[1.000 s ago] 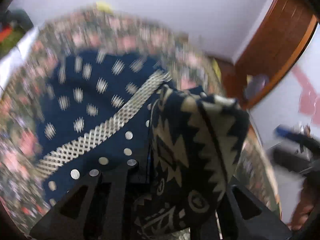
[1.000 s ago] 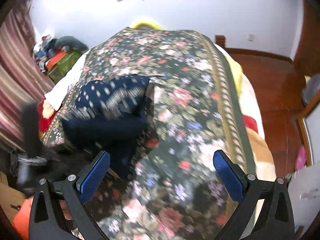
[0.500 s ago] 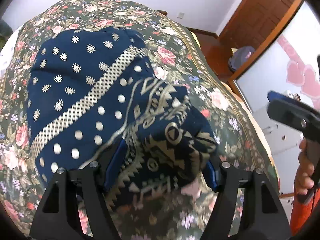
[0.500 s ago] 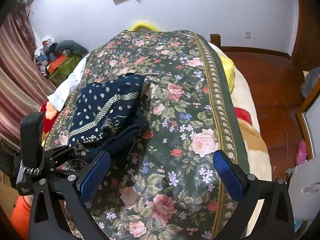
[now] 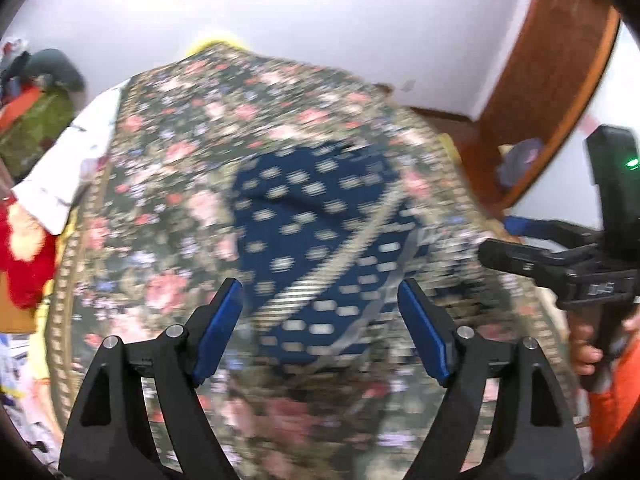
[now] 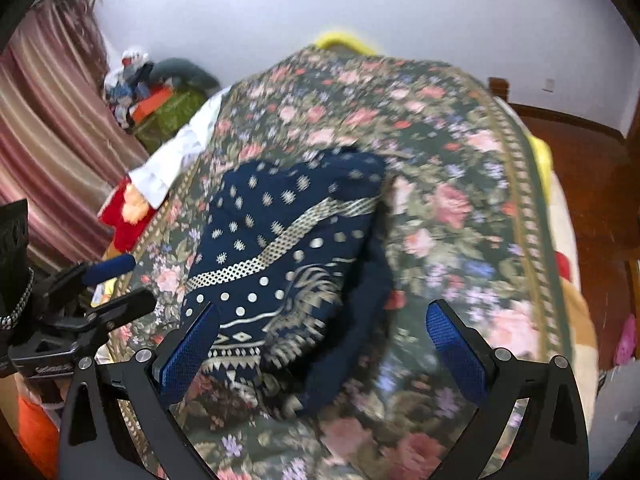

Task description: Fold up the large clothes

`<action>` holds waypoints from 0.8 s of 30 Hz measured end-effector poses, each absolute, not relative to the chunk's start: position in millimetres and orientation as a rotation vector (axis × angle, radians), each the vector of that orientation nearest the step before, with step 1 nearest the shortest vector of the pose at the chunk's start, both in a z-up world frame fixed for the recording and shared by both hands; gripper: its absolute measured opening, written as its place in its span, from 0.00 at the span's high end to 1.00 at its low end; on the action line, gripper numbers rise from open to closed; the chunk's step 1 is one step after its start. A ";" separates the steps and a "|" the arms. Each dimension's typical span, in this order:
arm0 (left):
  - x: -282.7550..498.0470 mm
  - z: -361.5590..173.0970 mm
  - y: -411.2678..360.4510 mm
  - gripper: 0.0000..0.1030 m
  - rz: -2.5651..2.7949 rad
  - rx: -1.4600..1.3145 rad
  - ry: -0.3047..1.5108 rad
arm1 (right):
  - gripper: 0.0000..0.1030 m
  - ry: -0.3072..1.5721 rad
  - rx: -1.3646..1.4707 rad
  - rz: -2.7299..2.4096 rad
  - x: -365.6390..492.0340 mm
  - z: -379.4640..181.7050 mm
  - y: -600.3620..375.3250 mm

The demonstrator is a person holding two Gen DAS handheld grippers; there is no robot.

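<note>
My left fingers (image 5: pixel 320 328) are spread wide with nothing between their blue pads, and my right fingers (image 6: pixel 322 344) are spread just as wide and equally bare, both held above the near end of the folded navy garment (image 6: pixel 296 276). That garment, patterned with pale dots, a lattice band and zigzags, lies in a folded bundle on the floral bedspread (image 6: pixel 460 208), toward its left side as the right wrist view shows it. Beyond the garment, off the bedspread's left edge, are a white cloth (image 6: pixel 180 156) and a red plush (image 6: pixel 124 216).
</note>
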State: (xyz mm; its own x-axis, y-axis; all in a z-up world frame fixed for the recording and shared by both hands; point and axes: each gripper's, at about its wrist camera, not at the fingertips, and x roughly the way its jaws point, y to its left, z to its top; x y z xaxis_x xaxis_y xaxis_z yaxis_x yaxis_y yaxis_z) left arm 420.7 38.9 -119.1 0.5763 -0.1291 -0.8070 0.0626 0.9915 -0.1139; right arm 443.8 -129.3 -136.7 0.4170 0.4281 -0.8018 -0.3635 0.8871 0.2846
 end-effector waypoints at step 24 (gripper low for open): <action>436.4 -178.6 72.8 0.20 -0.115 -0.098 1.007 | 0.00 1.189 0.088 0.527 477.4 -207.9 -134.5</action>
